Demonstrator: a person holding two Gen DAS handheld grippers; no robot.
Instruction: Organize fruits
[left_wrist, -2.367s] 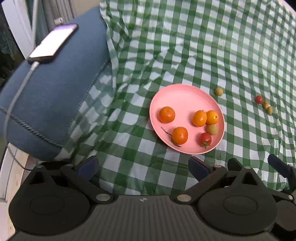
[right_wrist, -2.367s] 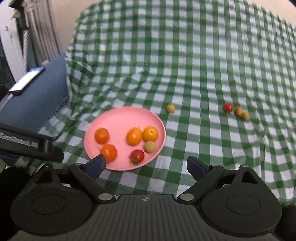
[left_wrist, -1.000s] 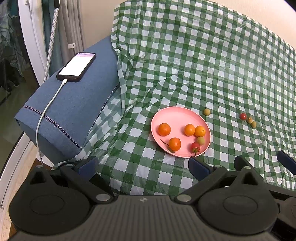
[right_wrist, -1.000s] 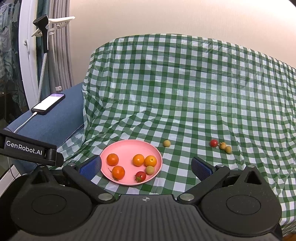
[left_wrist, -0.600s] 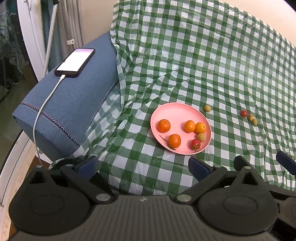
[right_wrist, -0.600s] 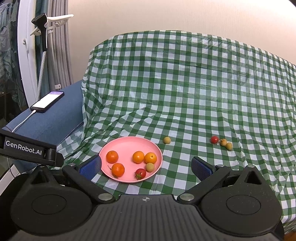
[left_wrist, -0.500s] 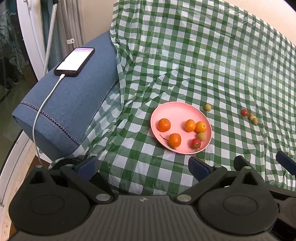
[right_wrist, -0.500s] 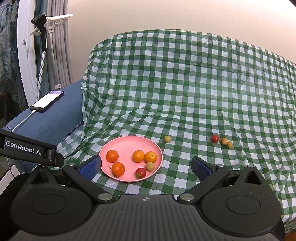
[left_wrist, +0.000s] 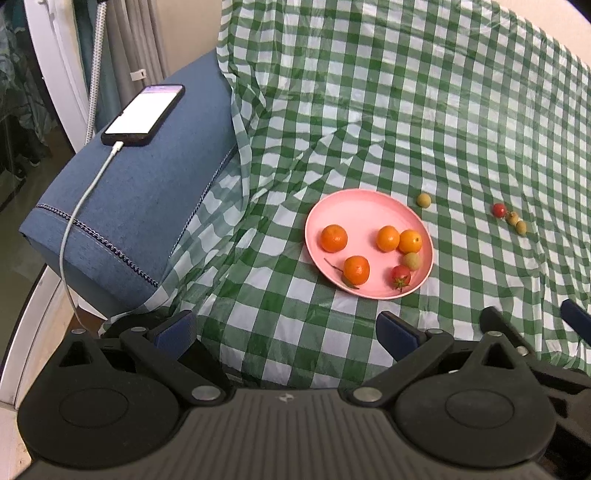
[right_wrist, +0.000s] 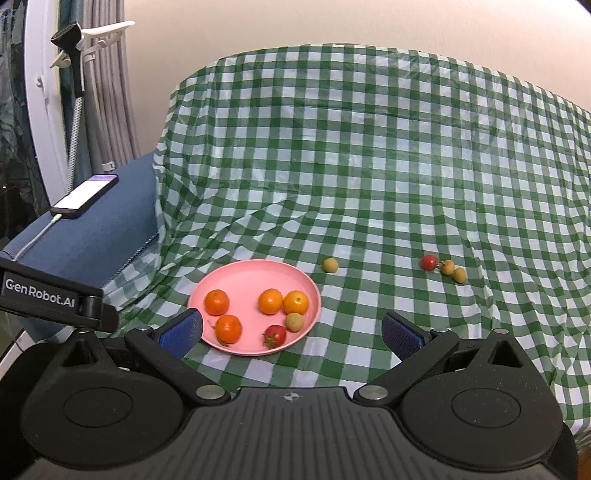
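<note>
Both my left gripper and right gripper hang with jaws spread and nothing in them, held back from the checked table. Nearest sits the pink plate, already holding six fruits. Beyond its rim lies a lone yellow fruit; I'd take it first, squeezing lightly so it doesn't roll. The red tomato and two yellow fruits beside it lie farther right. Only the left view shows the phone's cable trailing over the cushion.

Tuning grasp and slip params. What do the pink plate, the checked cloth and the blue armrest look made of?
Pink plate: likely matte plastic; uniform colour, soft sheen, thin rim. Checked cloth: thin plastic-film sheet, probably; glossy highlights, sharp crinkles, slightly see-through where it overlaps the armrest. Blue armrest: woven upholstery fabric; matte, fine grain, stitched piping along the edge. Both grippers are open and touch none of them.
</note>
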